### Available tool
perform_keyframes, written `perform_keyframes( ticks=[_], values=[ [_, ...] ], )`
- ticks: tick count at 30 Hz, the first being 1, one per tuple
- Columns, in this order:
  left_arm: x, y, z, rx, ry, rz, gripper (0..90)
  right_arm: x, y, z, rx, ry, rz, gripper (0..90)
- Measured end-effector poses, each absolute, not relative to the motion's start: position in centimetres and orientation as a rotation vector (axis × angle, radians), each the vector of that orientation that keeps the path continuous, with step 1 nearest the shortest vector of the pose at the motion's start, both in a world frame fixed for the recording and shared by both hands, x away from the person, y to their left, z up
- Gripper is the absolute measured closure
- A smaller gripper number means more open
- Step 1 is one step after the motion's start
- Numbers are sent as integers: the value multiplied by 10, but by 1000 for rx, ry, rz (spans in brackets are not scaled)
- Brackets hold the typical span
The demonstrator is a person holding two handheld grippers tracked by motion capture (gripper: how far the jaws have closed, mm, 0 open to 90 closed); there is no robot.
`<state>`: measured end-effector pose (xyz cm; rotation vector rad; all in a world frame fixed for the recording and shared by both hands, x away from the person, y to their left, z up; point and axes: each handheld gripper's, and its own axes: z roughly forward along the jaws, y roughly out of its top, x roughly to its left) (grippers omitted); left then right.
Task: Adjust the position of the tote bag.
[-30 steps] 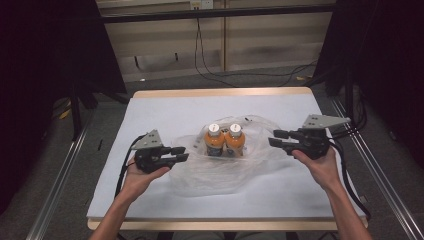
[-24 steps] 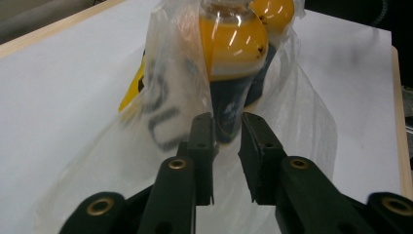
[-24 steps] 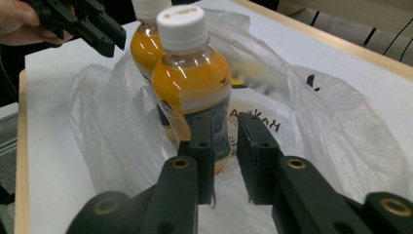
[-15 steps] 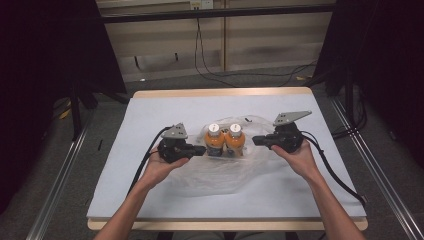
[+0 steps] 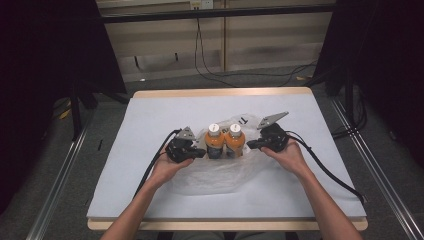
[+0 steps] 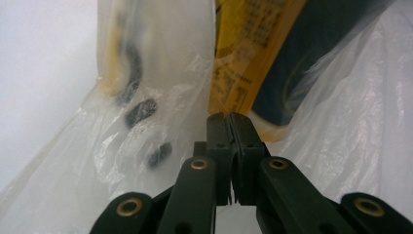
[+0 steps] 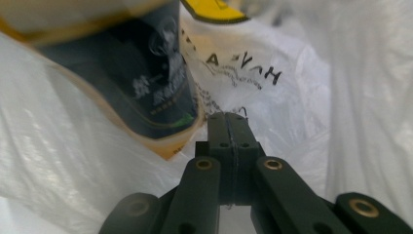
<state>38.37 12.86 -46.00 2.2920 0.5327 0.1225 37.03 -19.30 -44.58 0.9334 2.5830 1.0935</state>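
White-covered bench (image 5: 150, 120) under everything, pale wooden edge showing at the far side. On it, crumpled clear plastic bag (image 5: 220, 172), spread flat toward the person, bunched up around two orange bottles (image 5: 224, 142) standing upright side by side between the two sets of jaws.

Left gripper (image 5: 200, 152) just left of the bottles, jaws closed, a thin fold of bag film pinched between them in the left gripper view (image 6: 233, 127). Right gripper (image 5: 251, 145) just right of the bottles, jaws likewise closed tight (image 7: 229, 122); film bunched all around their tips, probably caught between them, though the seam looks nearly bare.

Handling, as a judgement: bag thin, limp, slippery, easily torn; best taken at the rim on either side of the bottles, as here, and lifted evenly. Bottles full-looking, heavy for such film, likely to tip or slide against each other once the bag goes slack or tilts.

Hard to make out: bag mouth and handles lost in the folds; bottle labels cropped and blurred behind film just beyond the jaws; dark printed lettering on the bag partly readable, upside down; bottle bases hidden.
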Motion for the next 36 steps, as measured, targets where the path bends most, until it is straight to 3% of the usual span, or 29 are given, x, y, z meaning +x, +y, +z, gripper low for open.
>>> perform_keyframes(
  ticks=[4,12,15,21,24,33,35,36],
  values=[
    [382,129,-466,2424,458,152,856,372,-186,-460,915,2630,973,900],
    [381,134,-472,2412,515,149,874,368,-183,-469,895,2645,800,900],
    [376,134,-470,2462,483,258,880,368,-184,-467,892,2641,753,900],
    [378,139,-468,2491,446,234,880,365,-185,-464,818,2631,586,900],
    [375,141,-467,2524,422,306,880,364,-188,-463,792,2621,513,900],
    [381,150,-466,2551,401,313,884,370,-201,-464,839,2591,509,900],
    [382,151,-464,2584,371,335,885,372,-205,-464,834,2589,491,900],
    [381,151,-464,2617,368,418,886,372,-206,-464,832,2584,488,900]
  ],
)
